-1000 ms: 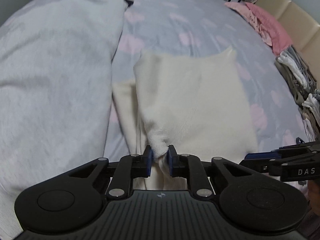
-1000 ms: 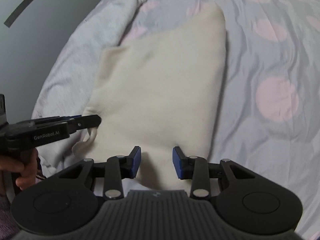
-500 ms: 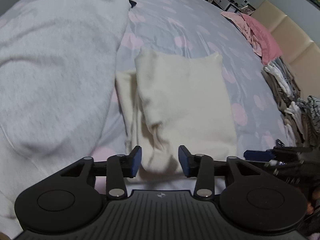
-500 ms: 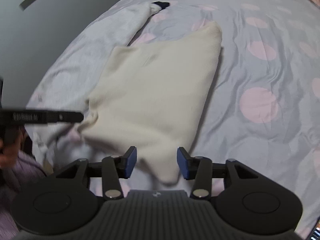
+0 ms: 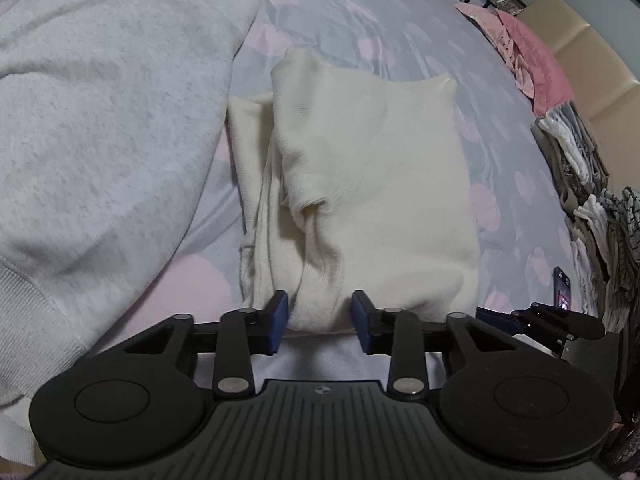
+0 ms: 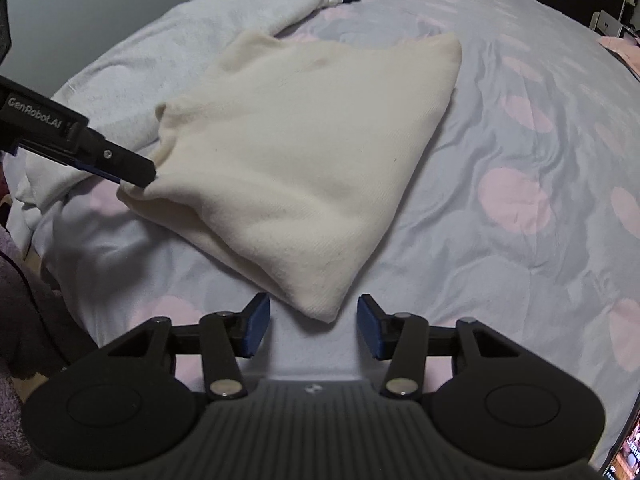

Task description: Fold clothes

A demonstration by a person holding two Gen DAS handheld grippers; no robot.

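A cream garment (image 5: 372,184) lies folded on the lilac bedsheet with pink dots (image 5: 360,20). In the left wrist view its left side shows loose layered folds. My left gripper (image 5: 320,320) is open; the garment's near edge sits between its blue pads without being pinched. From the right wrist view the cream garment (image 6: 312,152) tapers to a corner just ahead of my right gripper (image 6: 312,330), which is open and holds nothing. The left gripper (image 6: 128,168) shows there too, at the garment's left corner. The right gripper (image 5: 520,318) appears low on the right in the left wrist view.
A light grey sweatshirt (image 5: 100,120) covers the bed to the left of the garment. Pink clothes (image 5: 532,64) and a stack of folded clothes (image 5: 580,168) line the right side by a beige headboard (image 5: 592,60). A phone (image 5: 562,292) lies near the stack.
My left gripper opened and let go of the cream fold it pinched a second ago. Both grippers drew back toward the garment's near edge, which now lies flat.
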